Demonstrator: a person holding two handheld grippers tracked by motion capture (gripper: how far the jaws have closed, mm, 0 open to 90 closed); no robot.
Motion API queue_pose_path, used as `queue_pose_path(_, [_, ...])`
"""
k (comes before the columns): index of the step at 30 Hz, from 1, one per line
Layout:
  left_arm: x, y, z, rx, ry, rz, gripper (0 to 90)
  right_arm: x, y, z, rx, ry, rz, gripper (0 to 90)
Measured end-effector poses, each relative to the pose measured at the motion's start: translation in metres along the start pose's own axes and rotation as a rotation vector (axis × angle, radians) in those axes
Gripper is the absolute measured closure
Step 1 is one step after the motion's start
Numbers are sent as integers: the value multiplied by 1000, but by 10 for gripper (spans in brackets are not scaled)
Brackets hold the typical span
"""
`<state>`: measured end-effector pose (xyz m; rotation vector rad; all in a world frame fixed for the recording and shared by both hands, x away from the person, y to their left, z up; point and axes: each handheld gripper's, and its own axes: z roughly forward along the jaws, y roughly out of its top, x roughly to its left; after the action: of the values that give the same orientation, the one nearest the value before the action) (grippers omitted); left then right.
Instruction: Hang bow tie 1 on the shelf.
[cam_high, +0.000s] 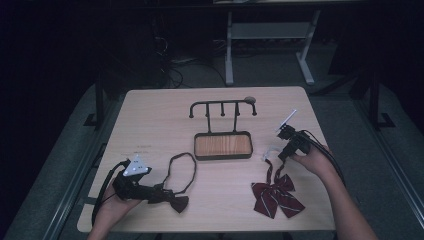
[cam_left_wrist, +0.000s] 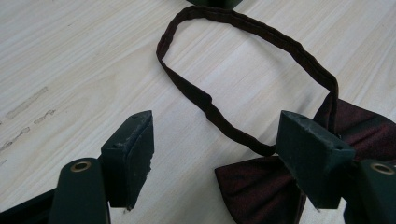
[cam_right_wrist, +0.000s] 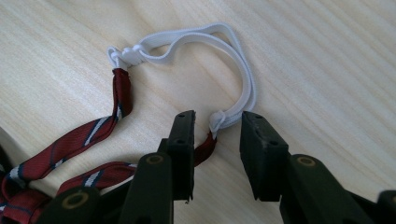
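Lab (cables (cam_high: 172, 62), desk frames (cam_high: 272, 42))

- The bench (cam_high: 150, 125) is pale wood with rounded corners, filling the middle of the high view
- A dark stand with a wooden tray base (cam_high: 223, 145) sits at centre, its hooked rail toward the upper edge
- A dark maroon bow tie (cam_high: 176, 201) lies at lower left; its strap loops open toward the tray
- A red striped bow tie (cam_high: 276, 196) lies at lower right; its white elastic band (cam_right_wrist: 233, 56) curves flat on the wood

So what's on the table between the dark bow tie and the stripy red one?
Nothing: in the high view the table is bare wood between the dark bow tie and the striped red bow tie.
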<state>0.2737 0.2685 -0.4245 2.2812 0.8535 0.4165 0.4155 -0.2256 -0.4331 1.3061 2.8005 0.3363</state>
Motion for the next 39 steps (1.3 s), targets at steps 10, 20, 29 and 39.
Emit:
queue_pose_path(10, [0,0,-1,-5,3,0,285,5,1,0,10,-23,-17,668])
queue_pose_path(20, [0,0,-1,-4,1,0,285,6,4,5,34,-46,-1,620])
queue_pose_path(29, [0,0,-1,-5,1,-1,285,9,6,7,51,-54,-19,744])
queue_pose_path(39, [1,0,-1,-6,1,-1,285,10,7,7,46,-56,-31,830])
